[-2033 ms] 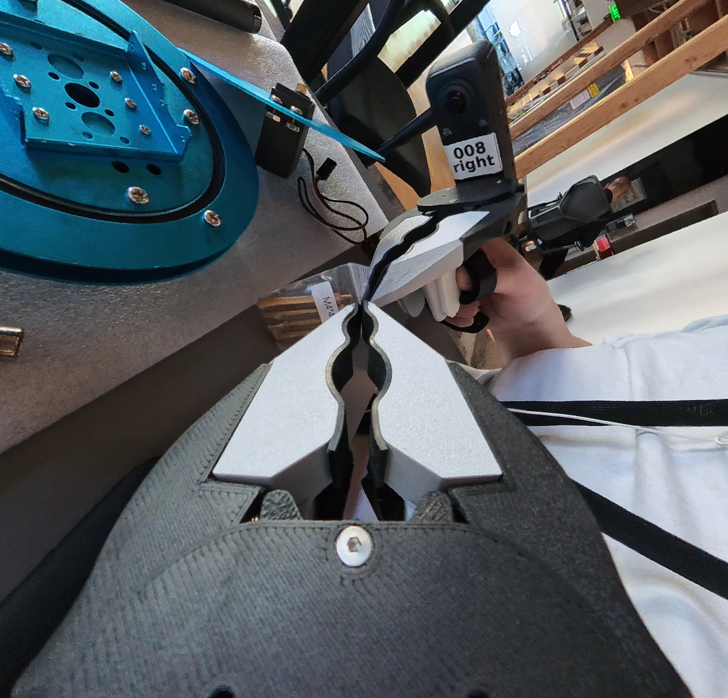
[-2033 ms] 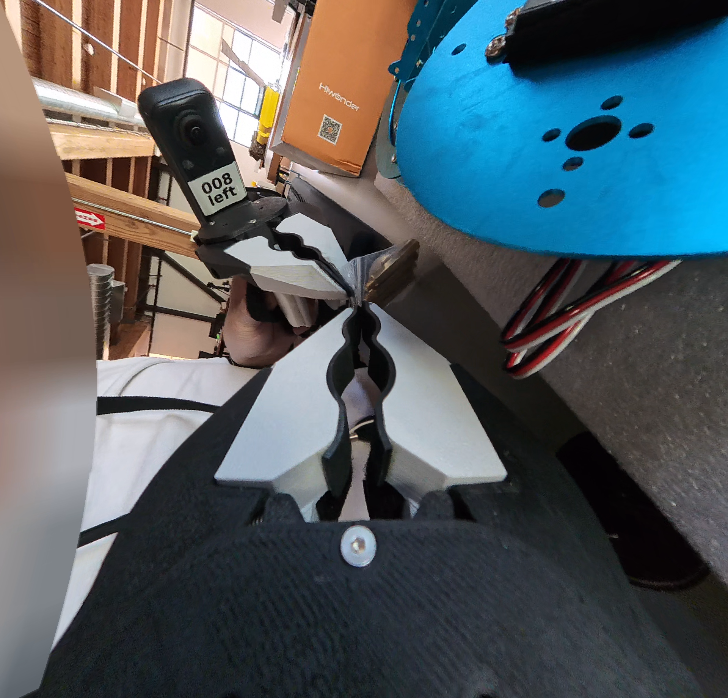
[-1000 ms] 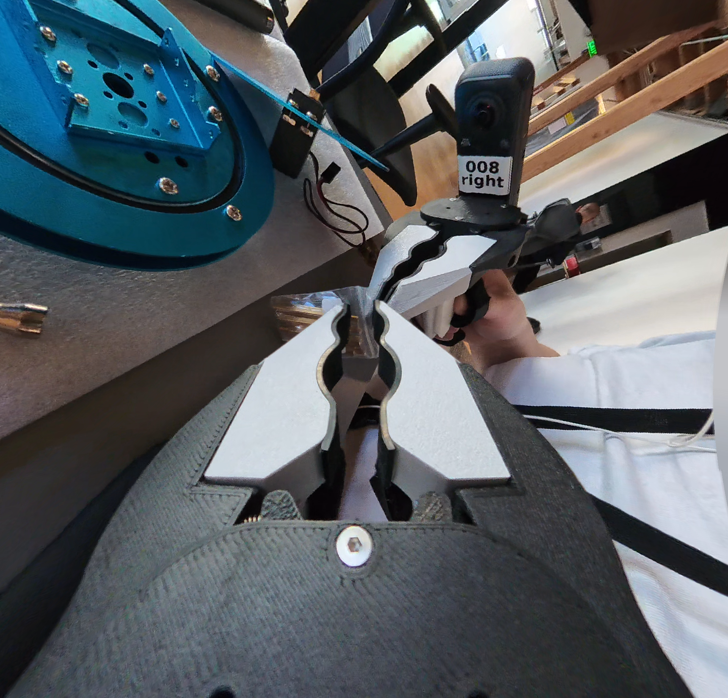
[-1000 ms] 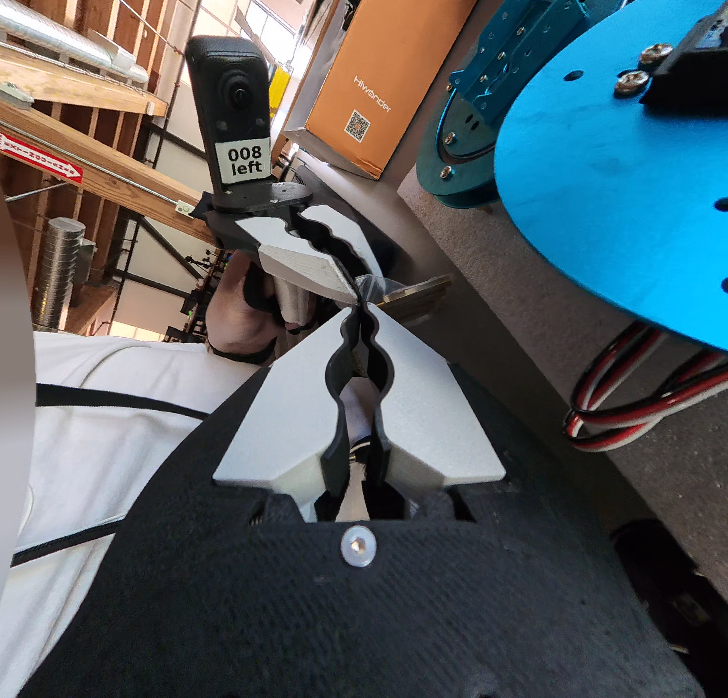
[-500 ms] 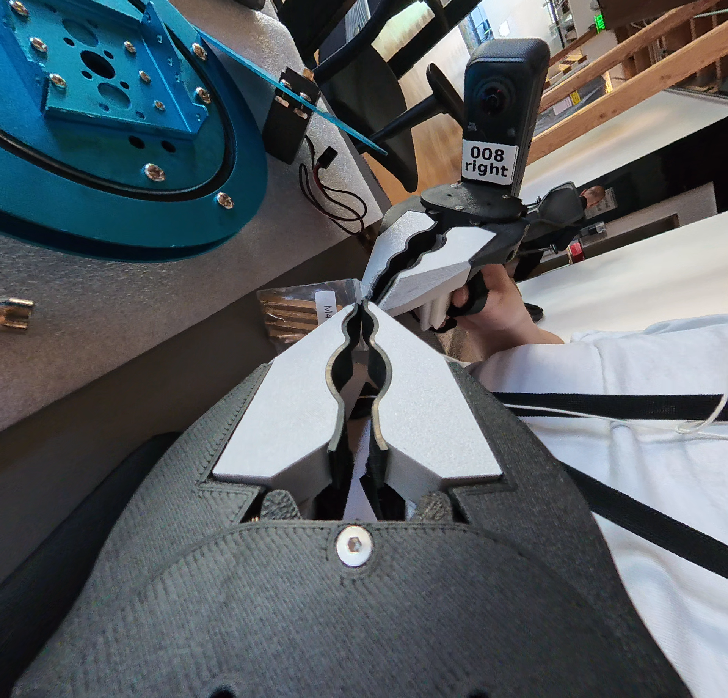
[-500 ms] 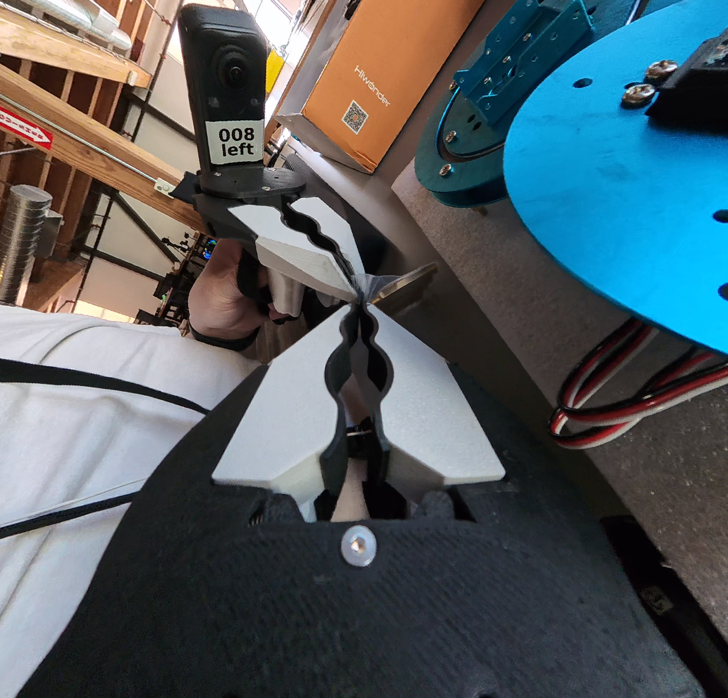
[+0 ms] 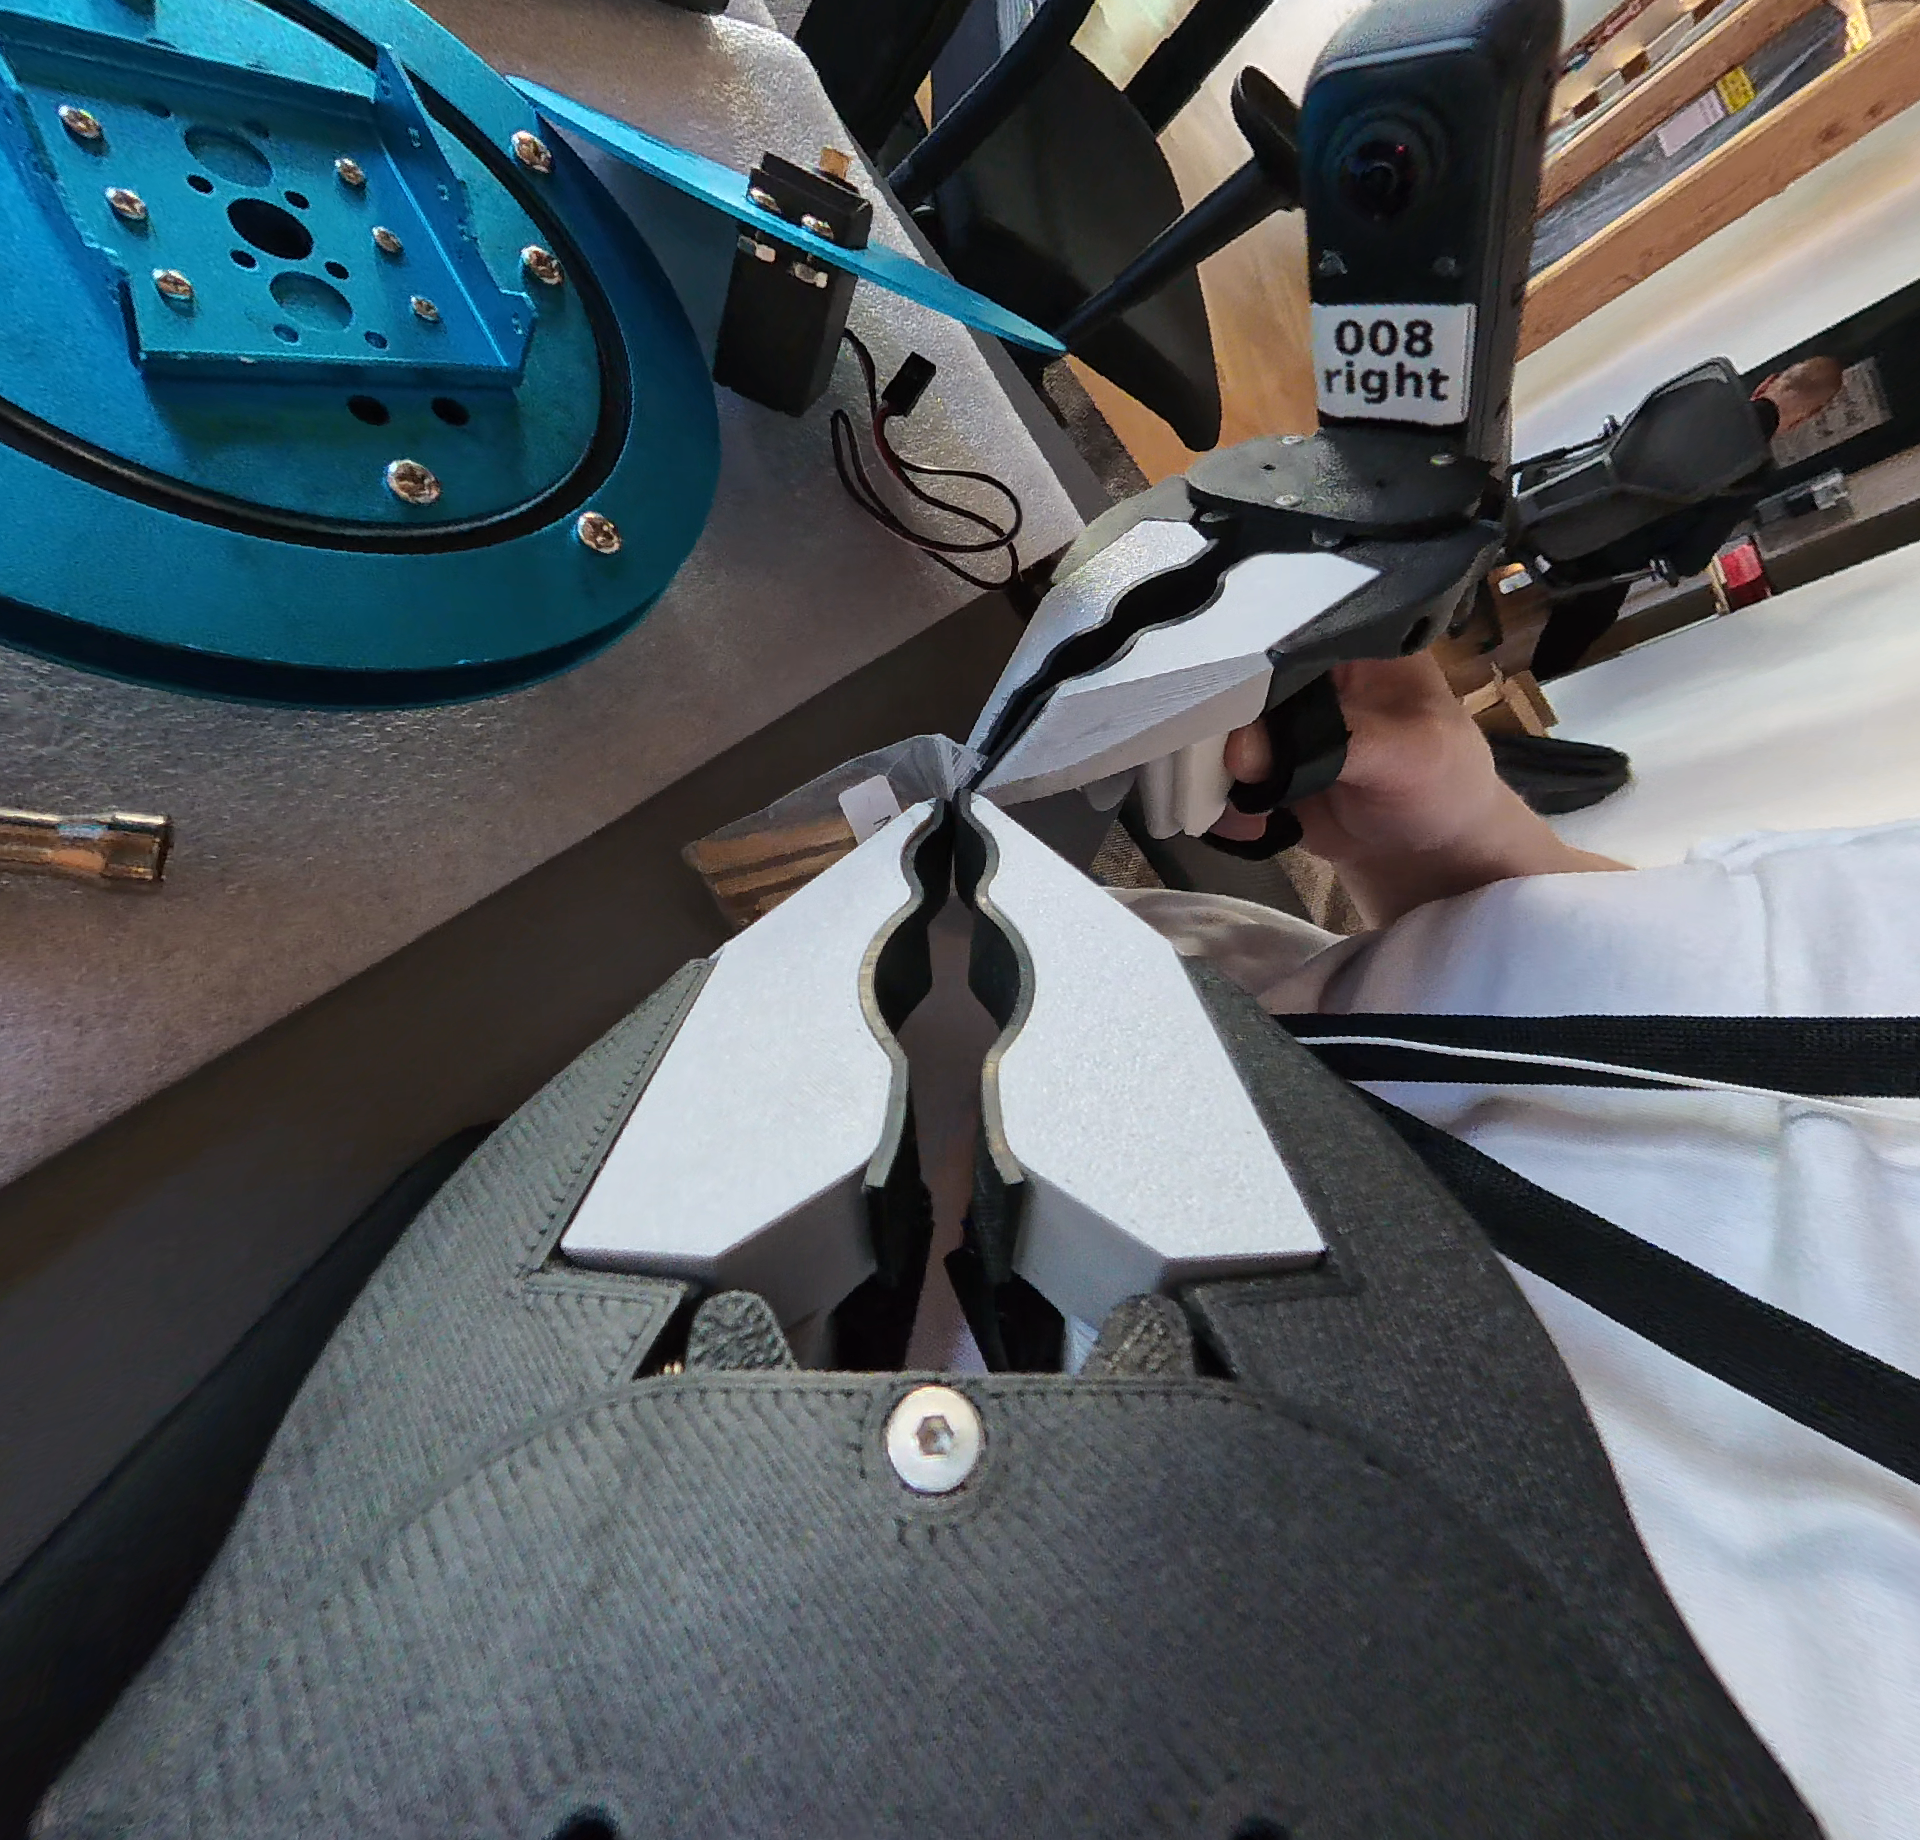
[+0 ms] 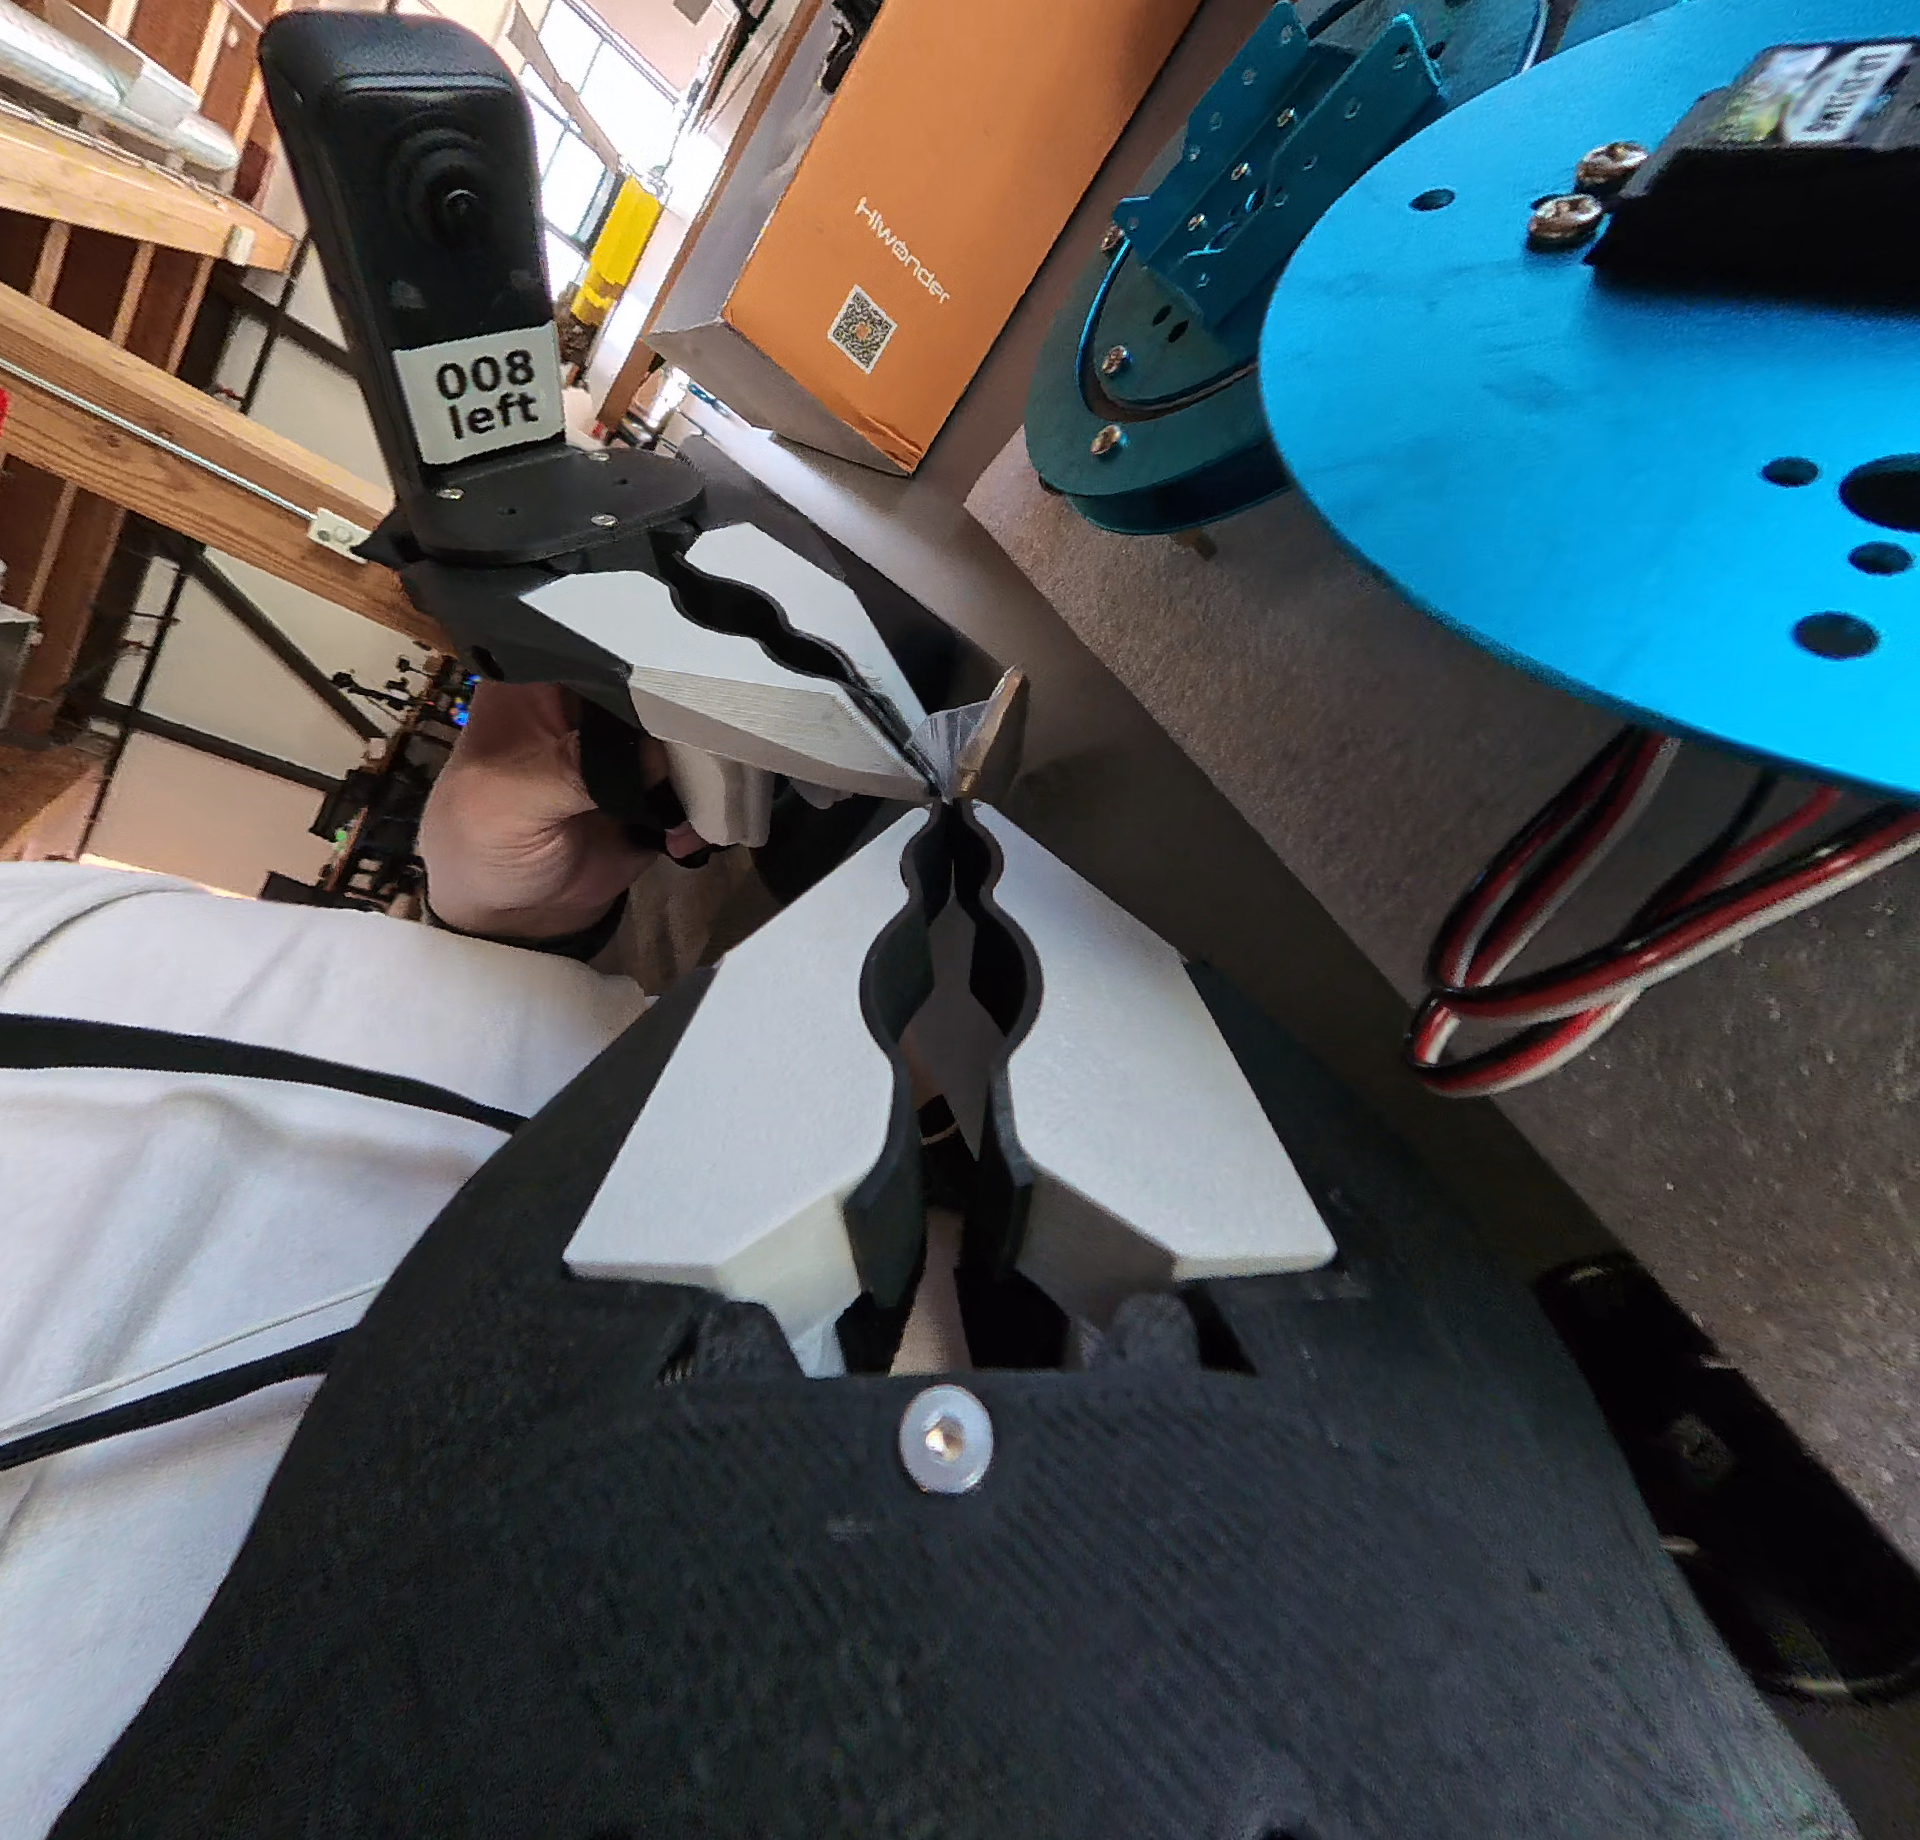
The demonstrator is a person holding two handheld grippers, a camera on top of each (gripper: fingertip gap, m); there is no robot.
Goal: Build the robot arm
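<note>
Reclosed since a second ago, left gripper (image 7: 954, 811) pinches the small plastic bag (image 7: 821, 834) by its top edge; right gripper (image 8: 940, 811) clamps the same edge, tips touching; bag hangs just off the table edge (image 7: 499, 917).

Clear bag (image 7: 831, 834) half hidden by tongs — brass contents indistinct.

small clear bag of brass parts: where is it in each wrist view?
Left wrist view: clear bag just left of centre, pinched by left gripper and right gripper.
Right wrist view: bag at centre, edge-on, above the right gripper.
Shared landmark: round blue plate.
</note>
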